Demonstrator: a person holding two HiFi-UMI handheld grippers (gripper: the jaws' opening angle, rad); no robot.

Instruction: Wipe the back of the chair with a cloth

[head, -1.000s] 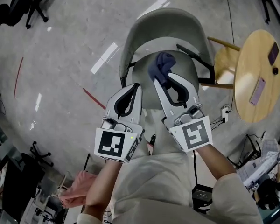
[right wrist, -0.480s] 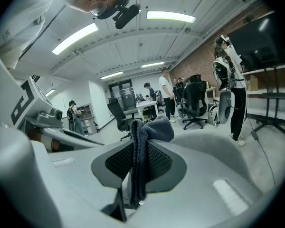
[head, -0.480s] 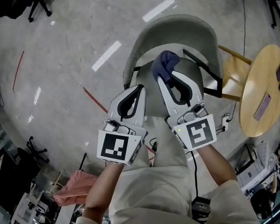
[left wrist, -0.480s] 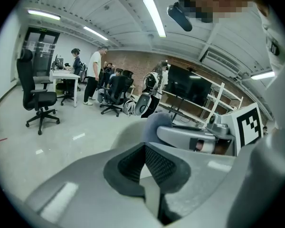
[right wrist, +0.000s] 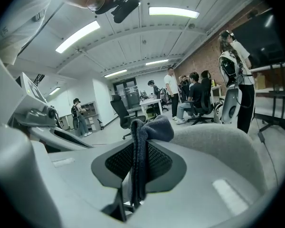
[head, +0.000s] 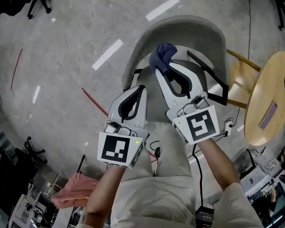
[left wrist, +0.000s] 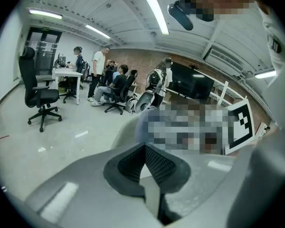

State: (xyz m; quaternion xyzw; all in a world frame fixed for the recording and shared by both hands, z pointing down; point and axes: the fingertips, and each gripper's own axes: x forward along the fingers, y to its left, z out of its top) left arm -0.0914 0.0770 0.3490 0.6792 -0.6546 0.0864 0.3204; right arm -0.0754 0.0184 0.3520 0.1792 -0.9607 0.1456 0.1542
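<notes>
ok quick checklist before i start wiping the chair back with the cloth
1. Cloth gripped by right gripper: ok, jaws shut on it.
2. Cloth sticking out past the tips: ok, a wad bunches beyond them.
3. Cloth touching the chair back: cannot tell, it sits near the inner face.
4. Left gripper free: ok, jaws together with nothing between.
5. Black armrest clear of the right gripper: cannot tell, it lies close beside it.

Polished grey concrete floor (head: 61, 46) spreads ahead of the right claw (head: 159, 72); a round pale wooden table (head: 261, 84) stands to its right. 1 black swivel office chair (left wrist: 40, 96) sits left of the left claw (left wrist: 145, 148).
</notes>
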